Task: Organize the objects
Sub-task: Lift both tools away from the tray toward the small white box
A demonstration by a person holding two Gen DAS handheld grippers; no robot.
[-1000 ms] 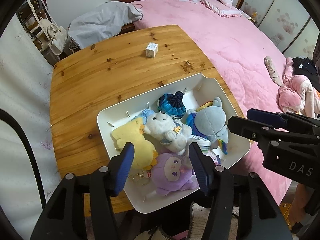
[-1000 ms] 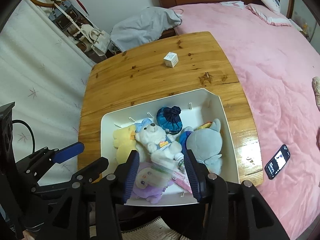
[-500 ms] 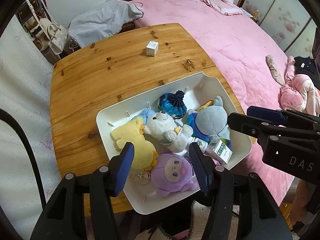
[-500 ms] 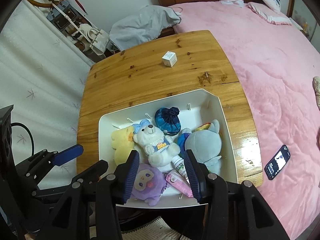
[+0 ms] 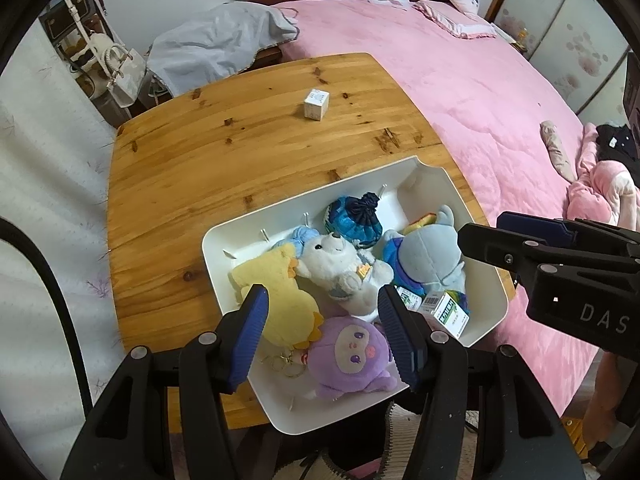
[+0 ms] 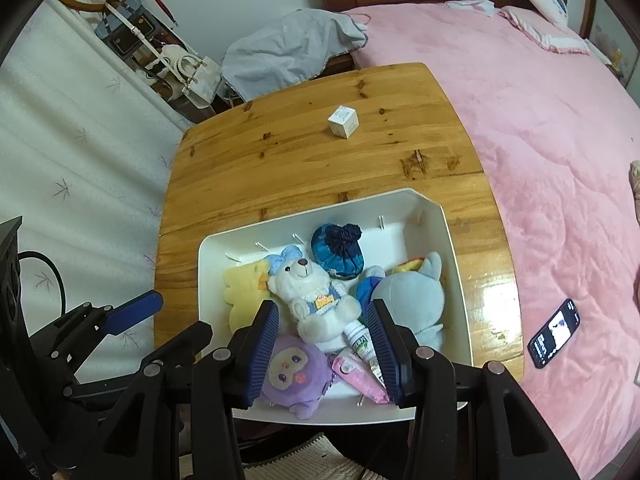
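A white tray (image 5: 420,168) (image 6: 448,220) sits at the near end of the wooden table (image 5: 224,168) (image 6: 304,168). It holds several plush toys: a white bear (image 5: 340,260) (image 6: 316,300), a yellow one (image 5: 280,296), a purple one (image 5: 352,356) (image 6: 288,372), a grey-blue one (image 5: 428,256) (image 6: 412,296) and a blue pouch (image 5: 352,220). A green-white box (image 5: 448,312), a small bottle (image 6: 360,340) and a pink packet (image 6: 360,376) lie among them. A small white box (image 5: 316,104) (image 6: 343,121) stands alone farther up the table. My left gripper (image 5: 322,324) and right gripper (image 6: 322,332) are open and empty above the tray's near end.
A pink bed (image 5: 480,92) runs along the table's right side, with a phone (image 6: 554,338) on it. A grey cloth (image 5: 220,48) lies behind the table. Handbags (image 6: 188,68) hang at the left by a white curtain.
A clear bag held between my right fingers a second ago is gone. The green-white box, bottle and pink packet now lie in the tray. Both grippers have lifted slightly.
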